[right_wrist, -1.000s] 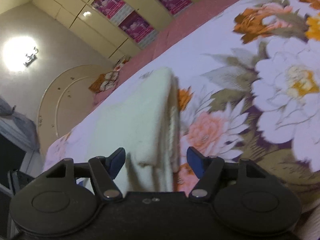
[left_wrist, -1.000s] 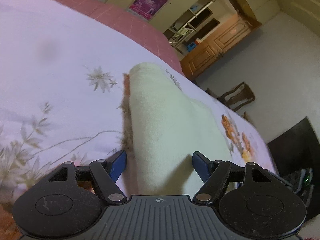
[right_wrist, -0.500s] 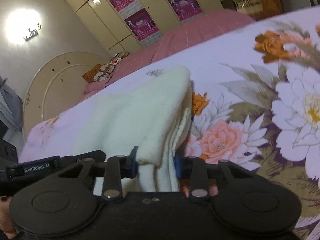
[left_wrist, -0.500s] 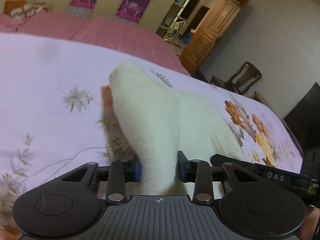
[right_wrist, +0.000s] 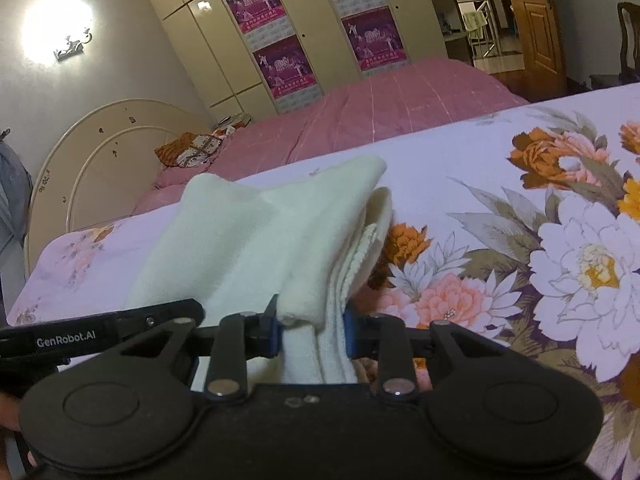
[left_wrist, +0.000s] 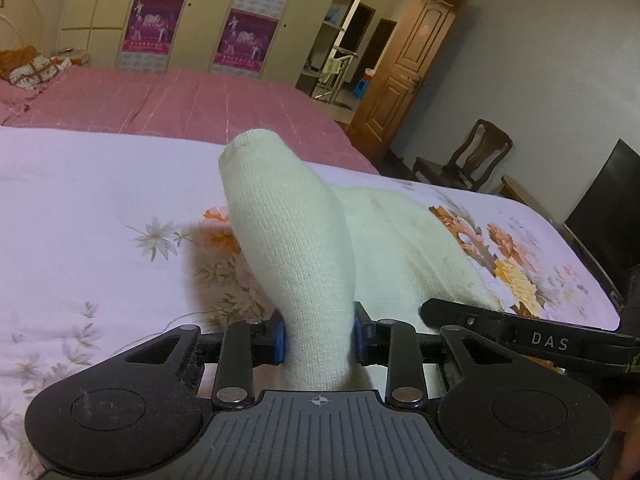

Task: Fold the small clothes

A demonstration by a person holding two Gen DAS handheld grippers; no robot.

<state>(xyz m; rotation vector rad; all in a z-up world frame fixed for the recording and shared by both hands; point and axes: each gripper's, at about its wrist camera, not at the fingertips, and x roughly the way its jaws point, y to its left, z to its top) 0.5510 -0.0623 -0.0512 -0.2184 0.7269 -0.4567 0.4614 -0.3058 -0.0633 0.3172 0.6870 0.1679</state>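
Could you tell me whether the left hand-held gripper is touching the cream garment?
Touching. The left wrist view shows the left hand-held gripper with both blue pads pressed against the cream garment, pinching it.

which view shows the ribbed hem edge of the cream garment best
The right wrist view: the cream garment shows its layered ribbed edge beside the right gripper. The left wrist view shows only a smooth knit fold in the left gripper.

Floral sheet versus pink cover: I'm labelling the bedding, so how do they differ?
The floral sheet is pale with large printed flowers; the pink cover is plain pink with thin stripes. The floral sheet lies nearer, carrying the cream garment; the pink cover lies farther back. Both are bed coverings.
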